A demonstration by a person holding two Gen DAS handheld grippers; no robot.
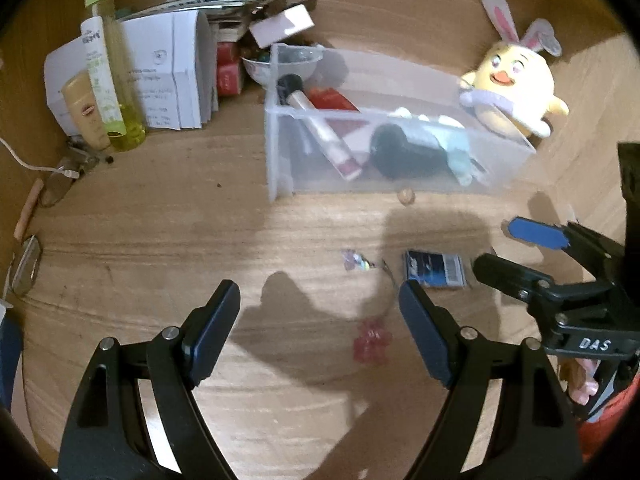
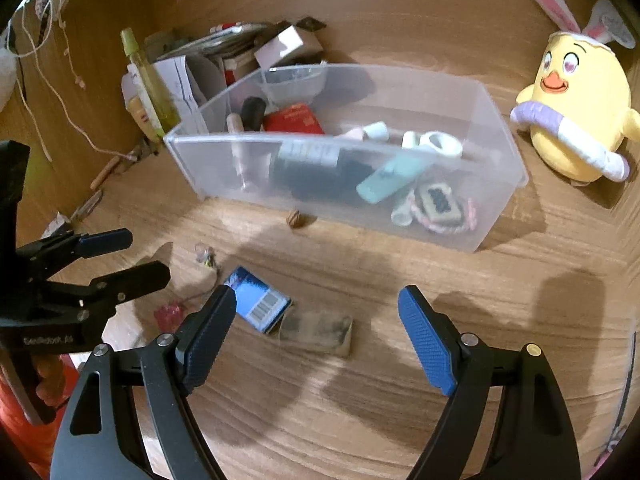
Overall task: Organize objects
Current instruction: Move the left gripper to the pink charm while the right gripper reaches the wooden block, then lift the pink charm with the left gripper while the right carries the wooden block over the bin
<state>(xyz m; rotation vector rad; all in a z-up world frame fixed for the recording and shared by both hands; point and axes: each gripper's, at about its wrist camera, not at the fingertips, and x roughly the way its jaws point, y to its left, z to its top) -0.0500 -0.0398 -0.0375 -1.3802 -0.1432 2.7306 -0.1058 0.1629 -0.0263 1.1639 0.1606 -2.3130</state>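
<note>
A clear plastic bin (image 1: 400, 148) (image 2: 340, 160) stands on the wooden surface, holding a black bottle, a teal tube, a red booklet and other small items. In front of it lie a blue packet (image 1: 436, 270) (image 2: 260, 300), a worn tan slab (image 2: 316, 332), a pink trinket (image 1: 370, 344) (image 2: 170, 314), a sparkly trinket (image 1: 354, 260) and a nut (image 2: 296, 218). My left gripper (image 1: 320, 296) (image 2: 149, 253) hovers open and empty above the pink trinket. My right gripper (image 2: 318, 296) (image 1: 508, 250) is open and empty over the blue packet and slab.
A yellow chick plush (image 1: 516, 88) (image 2: 576, 112) with bunny ears sits right of the bin. At the back left stand a yellow spray bottle (image 1: 108, 80), a beige tube, paper boxes (image 1: 172, 76) and a bowl (image 1: 280, 64). A white cable and glasses (image 1: 60, 184) lie by the left wall.
</note>
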